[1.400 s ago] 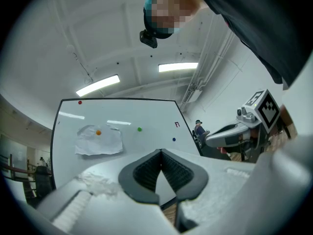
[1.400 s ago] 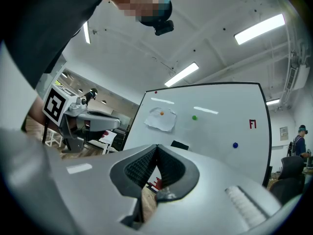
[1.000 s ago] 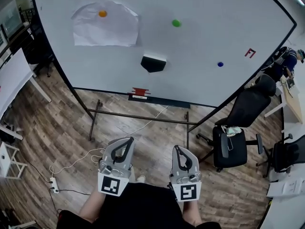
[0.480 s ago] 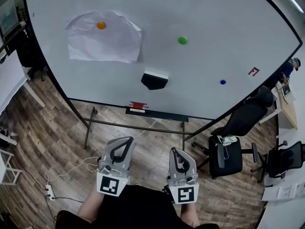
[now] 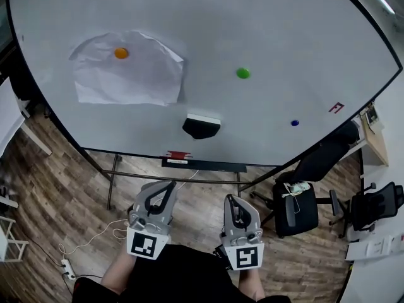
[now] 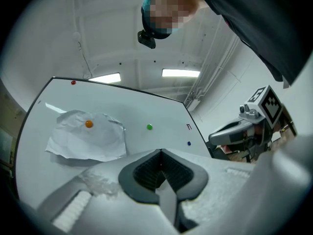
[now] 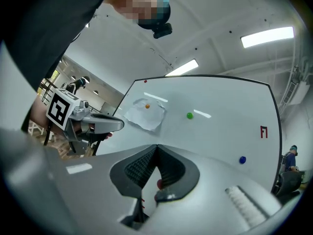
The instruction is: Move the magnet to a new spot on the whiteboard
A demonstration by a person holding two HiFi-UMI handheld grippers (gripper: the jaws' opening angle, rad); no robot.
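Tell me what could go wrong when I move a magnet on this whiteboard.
The orange magnet pins the paper sheet; lifting it would likely drop the sheet. Both the left gripper and right gripper are shut; a shut one may just knock the small green magnet aside.

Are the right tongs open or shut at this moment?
Shut. In the right gripper view the right tongs have their jaws closed together, pads meeting at the tip; they are held short of the whiteboard.

You stood in an office: a big whiteboard (image 5: 284, 30) on a stand, black swivel chairs (image 5: 295, 206) by a desk (image 5: 374, 137), strip lights (image 6: 181, 73) overhead.
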